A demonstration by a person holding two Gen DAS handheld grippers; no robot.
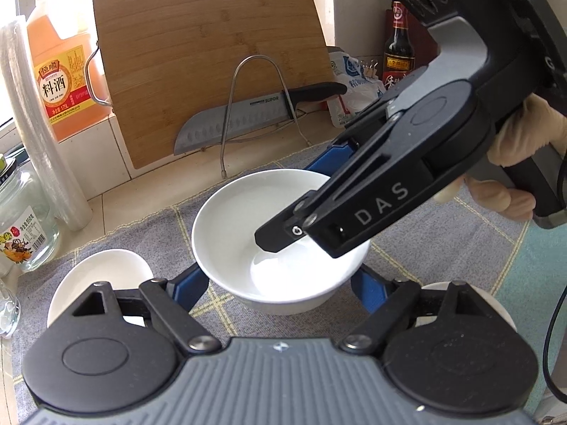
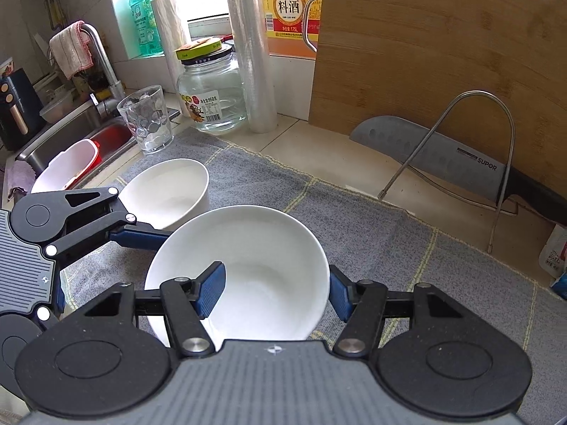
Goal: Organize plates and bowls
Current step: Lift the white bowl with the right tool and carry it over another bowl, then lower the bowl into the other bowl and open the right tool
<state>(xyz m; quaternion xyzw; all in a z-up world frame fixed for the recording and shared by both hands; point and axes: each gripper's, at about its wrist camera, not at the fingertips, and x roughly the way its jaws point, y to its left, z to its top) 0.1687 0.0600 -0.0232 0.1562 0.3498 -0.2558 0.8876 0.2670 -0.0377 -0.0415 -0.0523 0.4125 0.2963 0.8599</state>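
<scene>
A white bowl (image 1: 248,233) (image 2: 244,269) stands on the grey mat. My left gripper (image 1: 280,285) is open, its blue fingers on either side of the bowl's near wall. My right gripper (image 2: 276,288) reaches over the bowl from the right, one blue finger (image 2: 211,290) inside it and the other finger (image 2: 340,294) outside the rim; whether it pinches the rim I cannot tell. The right gripper (image 1: 312,212) also shows in the left wrist view. A second white bowl (image 2: 170,191) (image 1: 95,283) stands to the left. A white dish (image 1: 496,304) peeks out at the right.
A bamboo cutting board (image 1: 209,56) and a knife (image 1: 255,113) on a wire rack stand at the back. A cooking wine jug (image 1: 63,71), a glass jar (image 2: 212,95), a plastic roll (image 2: 251,46) and a glass tumbler (image 2: 147,118) stand left. The sink (image 2: 71,141) lies far left.
</scene>
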